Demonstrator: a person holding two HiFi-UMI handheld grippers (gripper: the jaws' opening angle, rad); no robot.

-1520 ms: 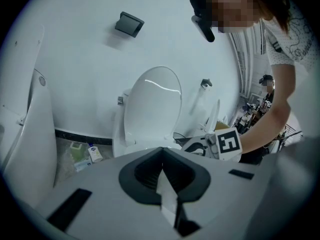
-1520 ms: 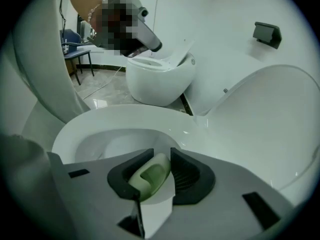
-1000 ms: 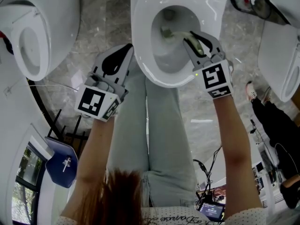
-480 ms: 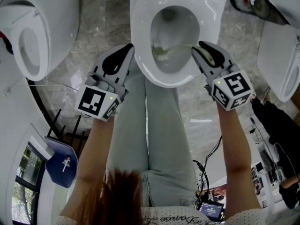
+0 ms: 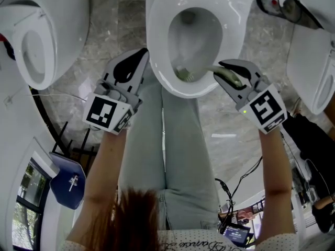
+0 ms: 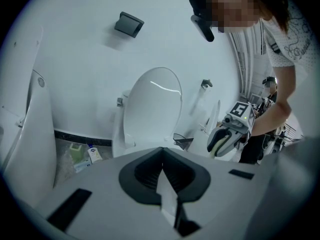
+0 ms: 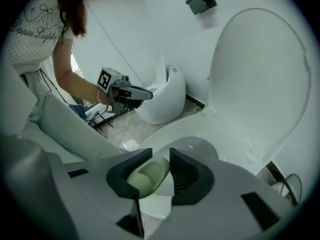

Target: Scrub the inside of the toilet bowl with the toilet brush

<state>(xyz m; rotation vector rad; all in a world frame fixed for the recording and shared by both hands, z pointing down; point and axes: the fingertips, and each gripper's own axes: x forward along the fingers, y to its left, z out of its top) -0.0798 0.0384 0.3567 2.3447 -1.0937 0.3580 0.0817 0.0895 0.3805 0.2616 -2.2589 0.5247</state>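
- Nearest, left of the toilet bowl (image 5: 157, 33): left gripper (image 5: 141, 56), jaws pressed together on nothing, parked just beside the outer rim, same spot as 1 second ago.
- At the near right rim: right gripper (image 5: 220, 68), clamped on the pale green handle of the toilet brush (image 5: 183, 75), jaws only as far apart as the handle is thick. Drawn back toward the near right over the last second.
- Farther in, inside the bowl: brush head dragged from deeper in the bowl to the near wall, now just under the near rim.
- Meaning for the task: 1 stroke swept along the left side toward the near wall. Scrubbing under way, far and right walls probably left to cover.
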